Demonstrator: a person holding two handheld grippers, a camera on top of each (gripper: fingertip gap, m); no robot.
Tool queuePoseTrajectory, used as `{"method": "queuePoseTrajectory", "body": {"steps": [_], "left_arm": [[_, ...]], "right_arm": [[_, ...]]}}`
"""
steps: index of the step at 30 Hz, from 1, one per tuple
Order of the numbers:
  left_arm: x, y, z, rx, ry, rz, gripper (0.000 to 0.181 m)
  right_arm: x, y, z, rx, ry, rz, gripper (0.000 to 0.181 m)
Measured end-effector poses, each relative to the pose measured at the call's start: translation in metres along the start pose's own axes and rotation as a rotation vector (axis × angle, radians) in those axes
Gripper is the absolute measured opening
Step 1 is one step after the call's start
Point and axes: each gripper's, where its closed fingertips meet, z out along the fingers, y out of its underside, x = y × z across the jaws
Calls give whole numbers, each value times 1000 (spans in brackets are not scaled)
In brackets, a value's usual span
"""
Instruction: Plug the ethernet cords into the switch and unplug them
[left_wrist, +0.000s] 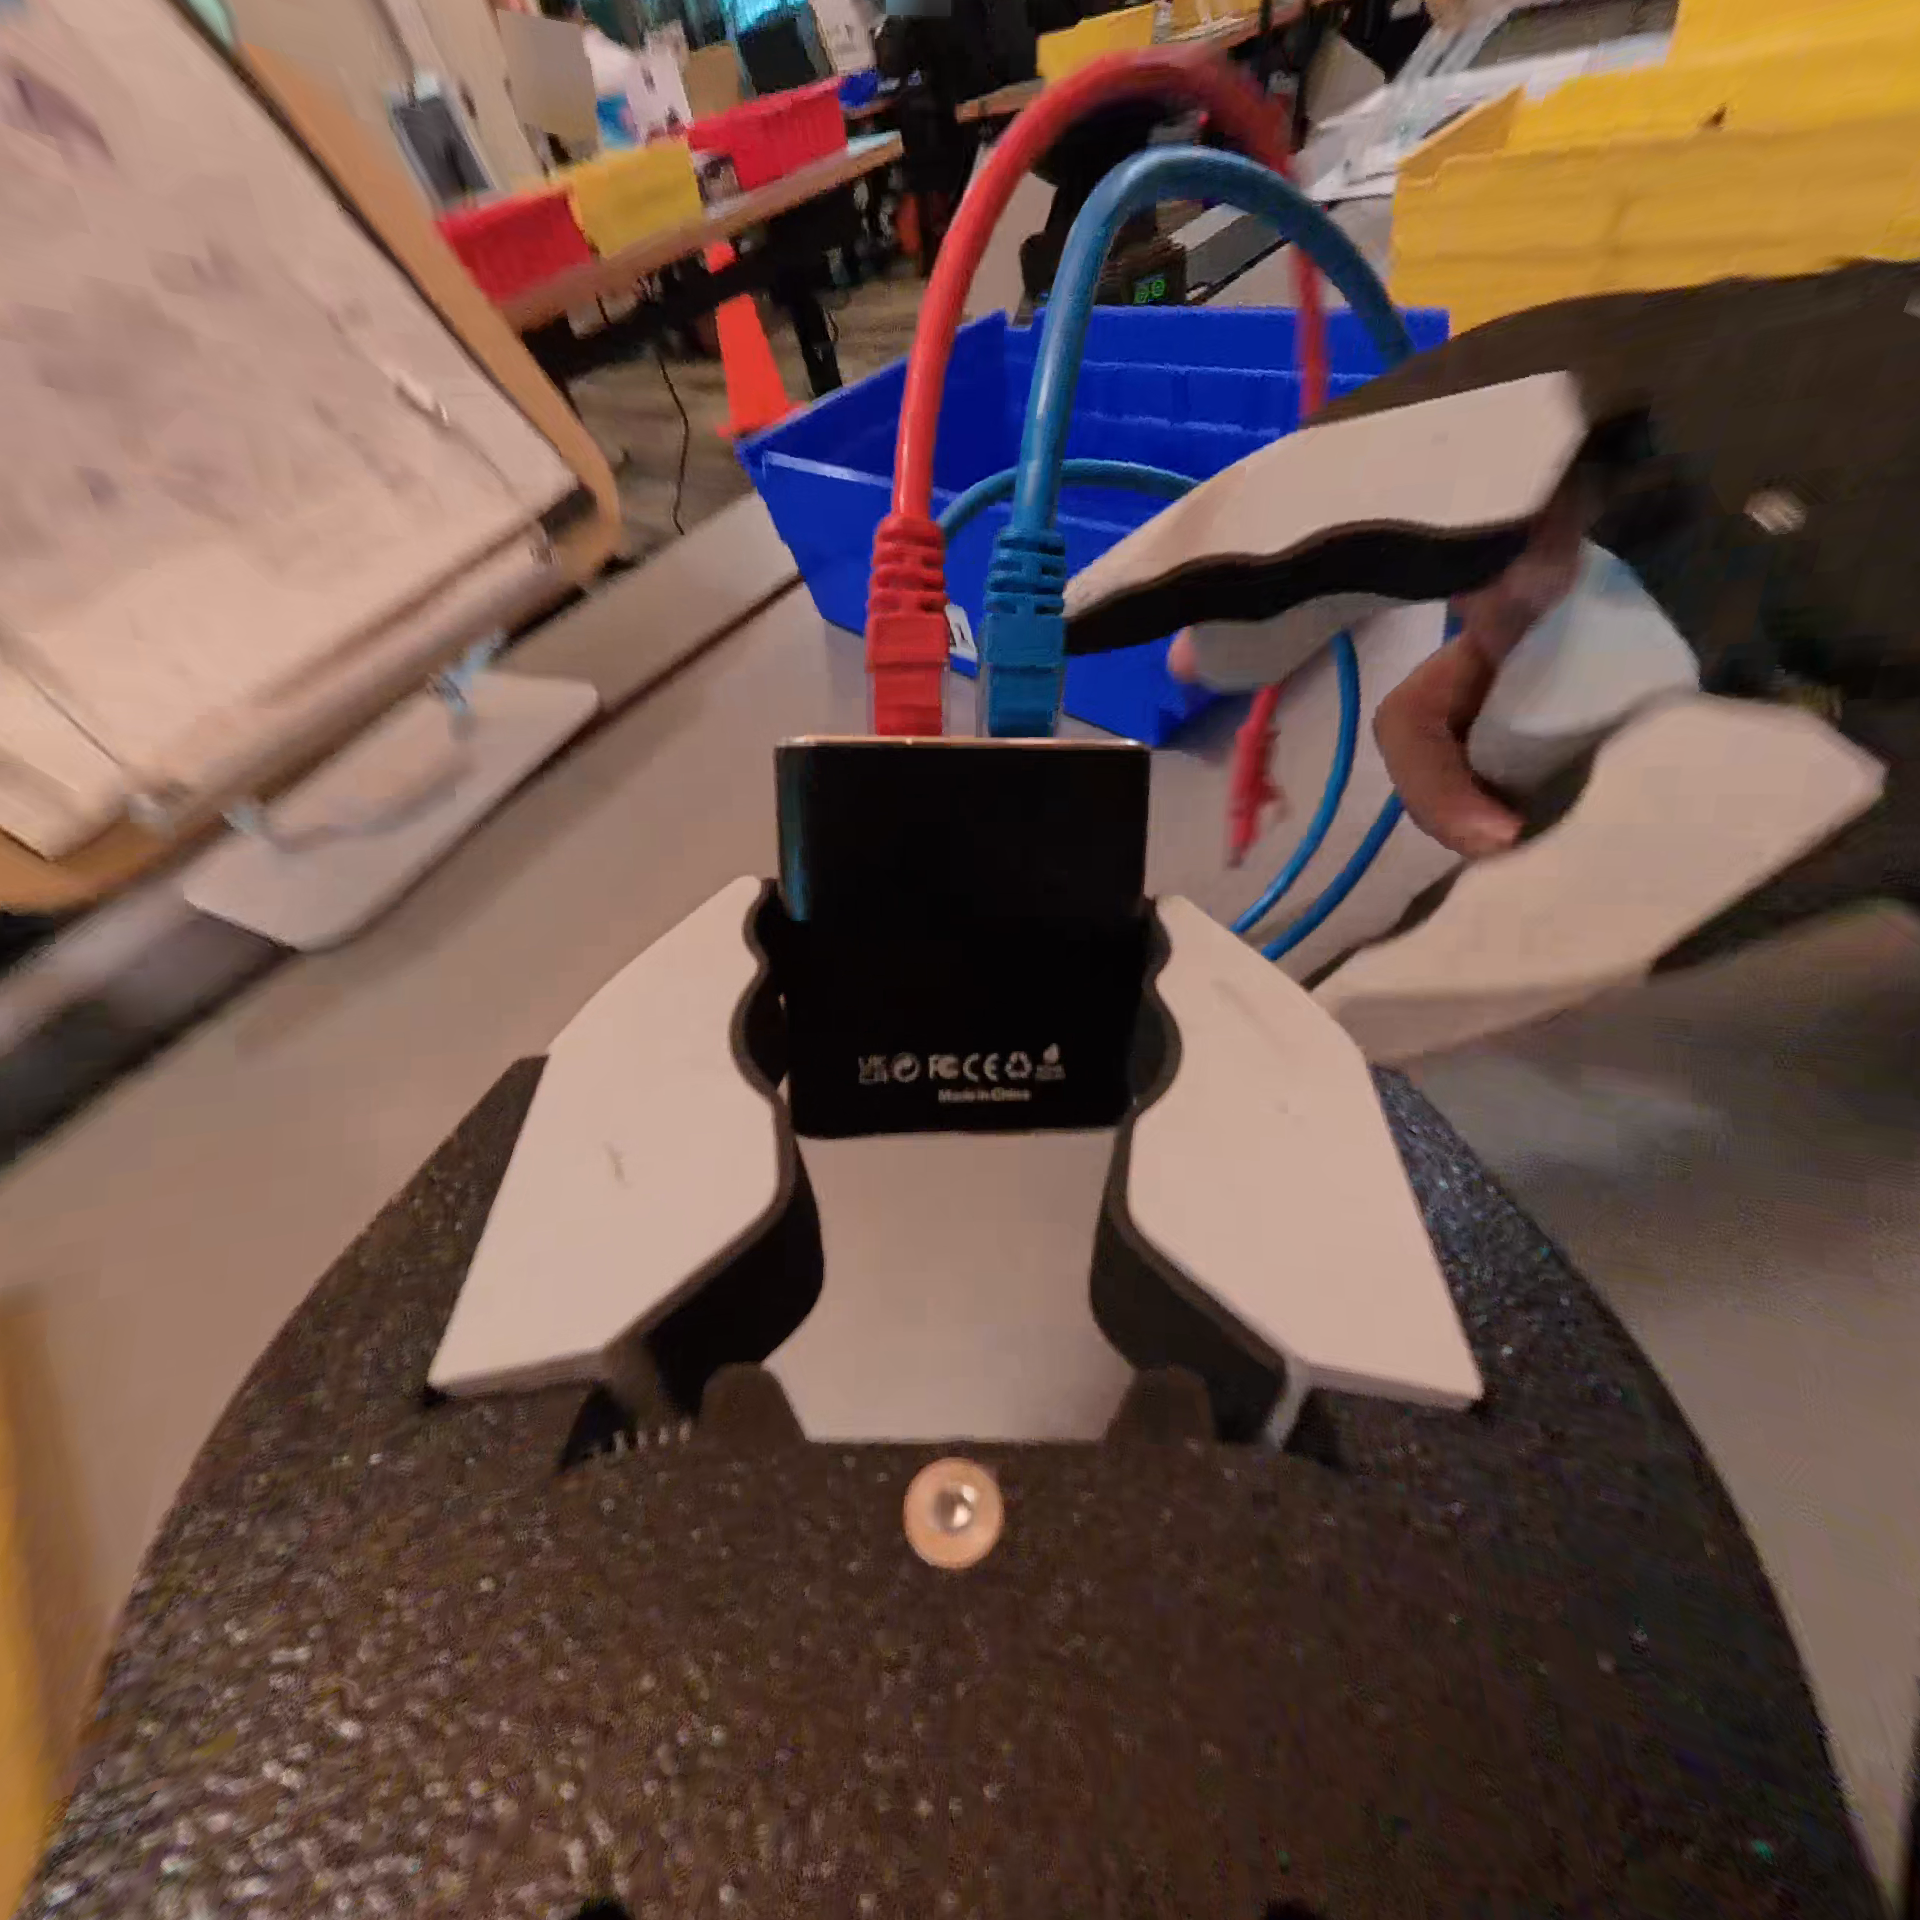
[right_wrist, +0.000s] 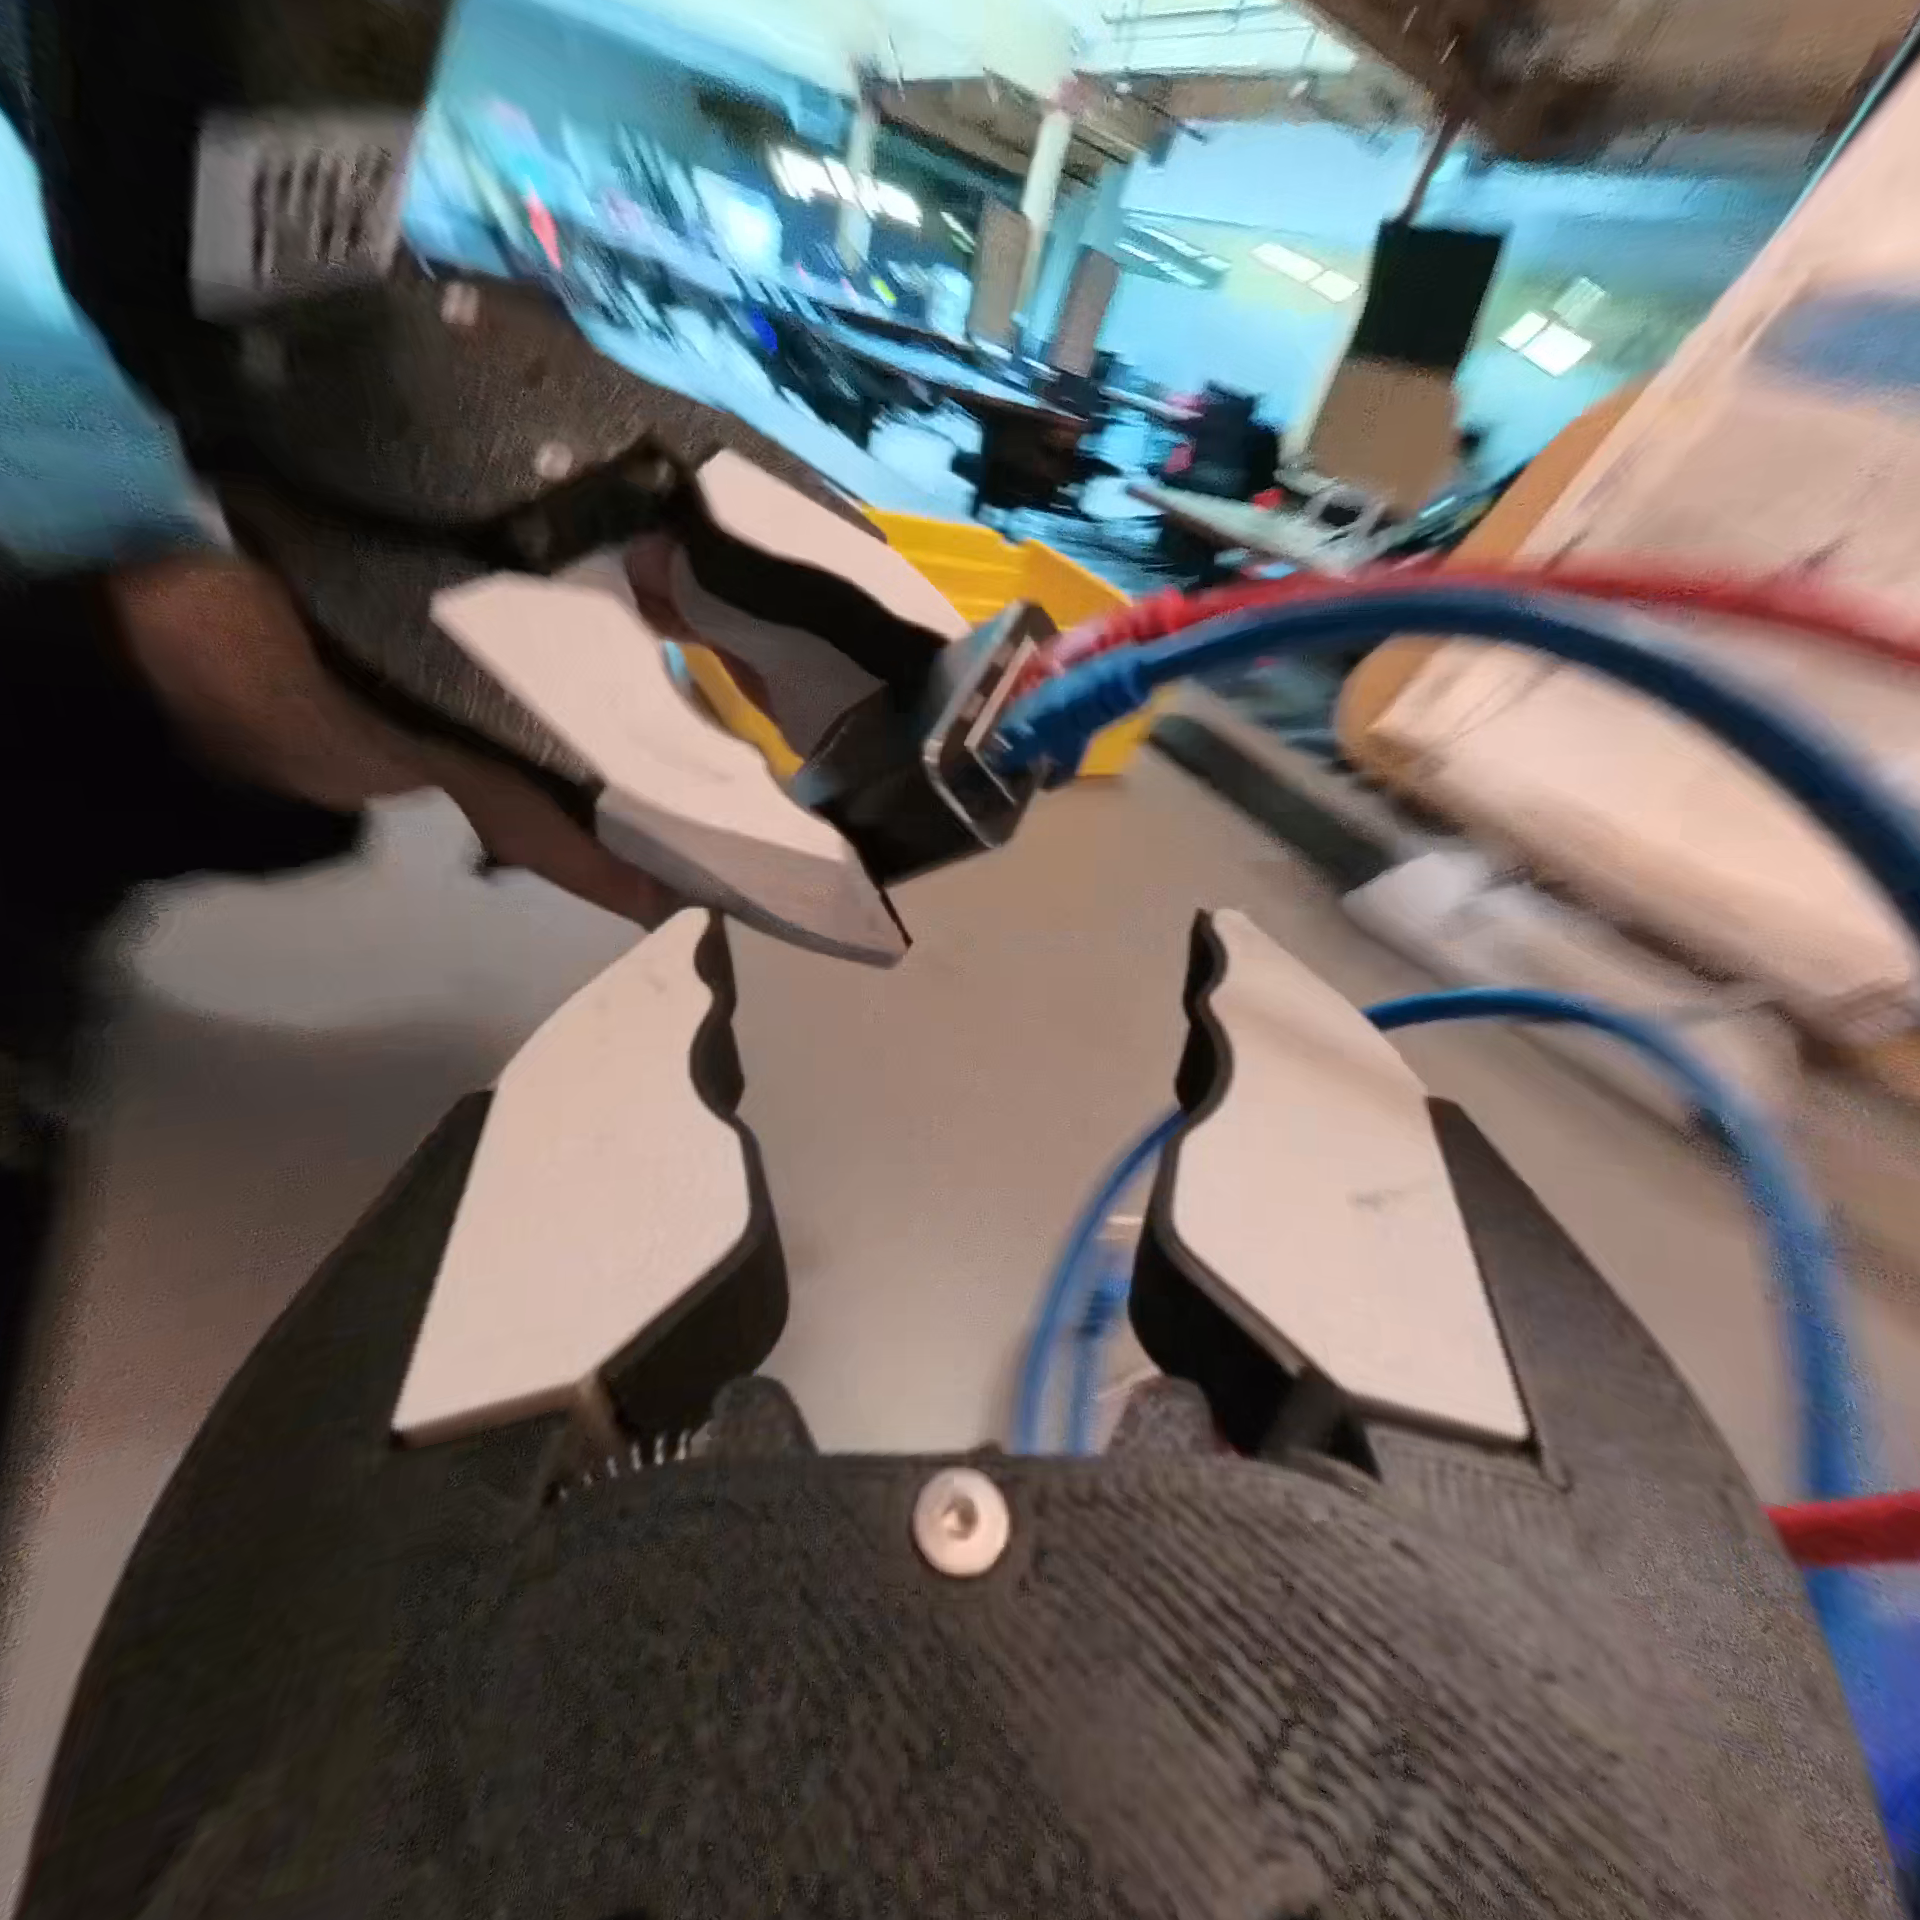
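My left gripper (left_wrist: 961, 914) is shut on a small black switch (left_wrist: 961, 914) and holds it above the table. A red ethernet cord (left_wrist: 909, 634) and a blue ethernet cord (left_wrist: 1023, 634) are plugged side by side into the switch's far edge and loop upward. My right gripper (right_wrist: 951, 935) is open and empty. In the left wrist view it (left_wrist: 1195, 790) sits just right of the blue plug, one finger beside it. In the right wrist view the switch (right_wrist: 925, 769) and both plugs are up and left of my open jaws, held by the left gripper.
A blue bin (left_wrist: 1143, 436) stands behind the switch on the grey table (left_wrist: 623, 935). A board on a stand (left_wrist: 260, 416) leans at the left. Yellow boxes (left_wrist: 1662, 208) are at the back right. Loose blue cord (right_wrist: 1714, 1195) trails on the table at the right.
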Motion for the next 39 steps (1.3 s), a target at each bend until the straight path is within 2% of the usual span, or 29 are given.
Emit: {"method": "queuePoseTrajectory", "body": {"steps": [1,3,4,6,8,10,14,16,19,21,24,26,28,30,32,34,35,36,37,39], "left_arm": [[0,-7,-3,13,-5,71,63],[0,-18,-8,24,-47,267,63],[1,-20,-9,12,-60,373,63],[5,-22,-8,3,-75,525,62],[10,-22,-7,11,-80,630,62],[15,-24,-6,37,-110,706,62],[15,-19,-2,23,-136,740,62],[19,-26,-6,112,-100,602,63],[17,-39,-20,246,47,90,67],[19,-39,-24,286,202,-218,64],[29,-26,-18,226,399,-479,51],[36,-25,-17,227,520,-636,28],[35,-26,-18,266,586,-732,25],[34,-20,-15,240,598,-784,24],[23,-17,-14,234,611,-909,24],[-2,-11,-13,243,577,-1039,24],[-14,-6,-13,240,550,-1066,24],[-22,-1,-13,225,532,-1089,24],[-26,3,-13,203,530,-1111,24],[-22,10,-13,135,566,-1122,24]], "right_arm": [[-1,0,0,29,-67,181,87],[-13,-12,-1,148,-271,484,90],[-13,-18,-3,208,-327,611,81],[-5,-27,-6,313,-367,783,77],[0,-23,-4,312,-347,855,57],[-6,-29,-9,363,-407,837,29],[-6,-26,-11,369,-423,844,25],[5,-32,-16,455,-437,996,23],[23,-32,-23,560,-453,1222,24],[24,-31,-24,582,-454,1226,25],[20,-34,-20,566,-447,1207,24],[15,-36,-19,549,-453,1151,24],[15,-34,-18,526,-441,1108,17],[18,-21,-15,460,-383,1061,24],[6,-1,-7,286,-363,985,61],[-37,12,-7,69,-540,903,74],[-65,9,-16,-2,-690,841,70],[-88,2,-25,-41,-804,749,66],[-100,-4,-27,-50,-821,607,68],[-88,-17,-19,-9,-597,262,84]]}}
